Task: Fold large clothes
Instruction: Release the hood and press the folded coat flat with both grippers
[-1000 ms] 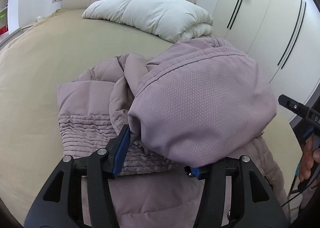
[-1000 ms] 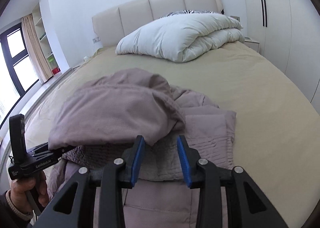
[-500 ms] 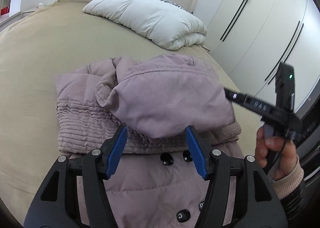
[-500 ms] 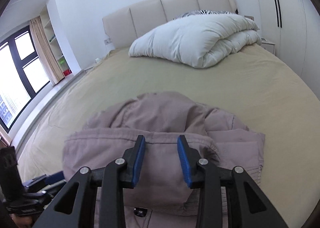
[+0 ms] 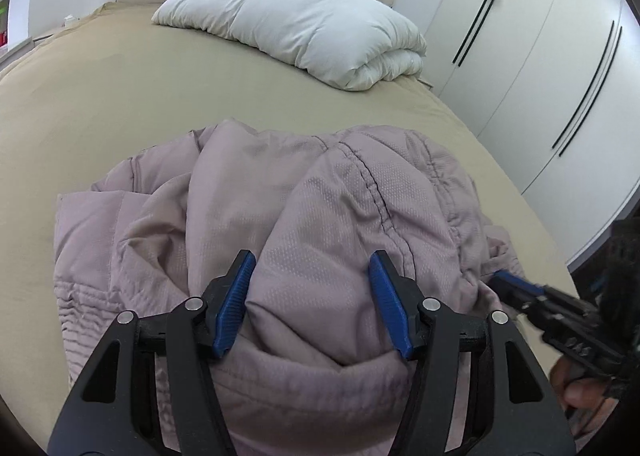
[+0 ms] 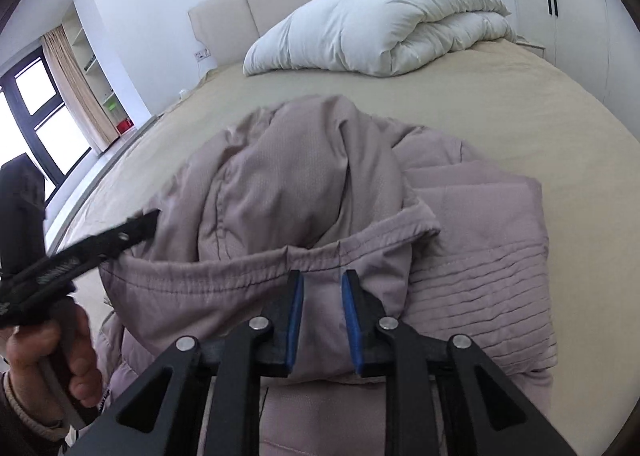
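A mauve padded jacket [image 5: 132, 232] lies bunched on the beige bed [image 5: 120, 96], its hood [image 5: 340, 216] laid over the body. My left gripper [image 5: 312, 260] is low over the hood, its jaws closing a little with hood fabric bulging between the blue pads [image 5: 234, 304]. My right gripper [image 6: 320, 276] sits at the hood's stitched rim [image 6: 240, 268], jaws closing with fabric between them; no firm pinch shows. In the right wrist view the jacket's pleated part [image 6: 480, 256] lies to the right. Each gripper appears at the edge of the other's view: the right gripper [image 5: 508, 280], the left gripper [image 6: 148, 220].
A folded white duvet [image 5: 304, 24] lies at the headboard end of the bed. White wardrobe doors [image 5: 540, 56] stand to the right. A window and curtain [image 6: 60, 96] are at the left. A person's hand [image 6: 52, 356] grips the left tool's handle.
A second ago the left gripper held the hood up; the hood now lies on the jacket. Both grippers have come down onto it, and the right jaws have narrowed.
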A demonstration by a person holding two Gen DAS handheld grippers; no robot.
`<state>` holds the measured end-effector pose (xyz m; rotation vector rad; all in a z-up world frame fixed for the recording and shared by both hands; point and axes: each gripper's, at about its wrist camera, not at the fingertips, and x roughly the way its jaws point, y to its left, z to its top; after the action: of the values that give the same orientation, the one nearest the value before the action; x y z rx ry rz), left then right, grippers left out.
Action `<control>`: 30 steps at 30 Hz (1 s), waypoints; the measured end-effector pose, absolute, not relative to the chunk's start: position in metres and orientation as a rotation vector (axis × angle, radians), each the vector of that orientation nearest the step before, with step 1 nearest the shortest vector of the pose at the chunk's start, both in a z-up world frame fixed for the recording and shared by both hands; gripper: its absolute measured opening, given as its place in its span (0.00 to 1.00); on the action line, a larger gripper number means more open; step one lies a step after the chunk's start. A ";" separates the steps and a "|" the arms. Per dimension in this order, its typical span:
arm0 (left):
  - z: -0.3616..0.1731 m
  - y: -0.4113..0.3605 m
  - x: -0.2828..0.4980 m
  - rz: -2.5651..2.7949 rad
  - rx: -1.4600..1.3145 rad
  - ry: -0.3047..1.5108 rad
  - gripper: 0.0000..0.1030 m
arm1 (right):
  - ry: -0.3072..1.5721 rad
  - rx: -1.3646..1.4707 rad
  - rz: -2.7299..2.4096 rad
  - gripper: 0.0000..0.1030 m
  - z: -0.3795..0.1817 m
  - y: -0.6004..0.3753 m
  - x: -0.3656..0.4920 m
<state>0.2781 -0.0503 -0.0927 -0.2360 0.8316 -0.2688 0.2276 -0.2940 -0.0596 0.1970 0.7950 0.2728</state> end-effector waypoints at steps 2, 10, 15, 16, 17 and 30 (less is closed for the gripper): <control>-0.101 -0.056 0.290 -0.261 -0.212 0.845 0.55 | 0.751 0.198 0.269 0.22 -0.044 -0.296 0.230; -0.137 -0.073 0.319 -0.241 -0.131 0.877 0.55 | 0.808 0.155 0.250 0.22 -0.071 -0.282 0.292; -0.157 -0.075 0.336 -0.236 -0.107 0.877 0.55 | 0.772 0.127 0.244 0.22 -0.099 -0.277 0.289; -0.160 -0.076 0.338 -0.237 -0.104 0.874 0.55 | 0.770 0.116 0.243 0.22 -0.100 -0.276 0.289; -0.163 -0.076 0.340 -0.238 -0.101 0.875 0.55 | 0.773 0.107 0.244 0.22 -0.100 -0.275 0.289; -0.105 -0.057 0.357 -0.220 -0.156 0.783 0.51 | 0.733 0.108 0.282 0.22 -0.025 -0.266 0.346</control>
<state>0.3570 -0.0568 -0.1045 -0.1561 0.7826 -0.2205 0.3463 -0.2658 -0.0248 0.1080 0.7331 0.2823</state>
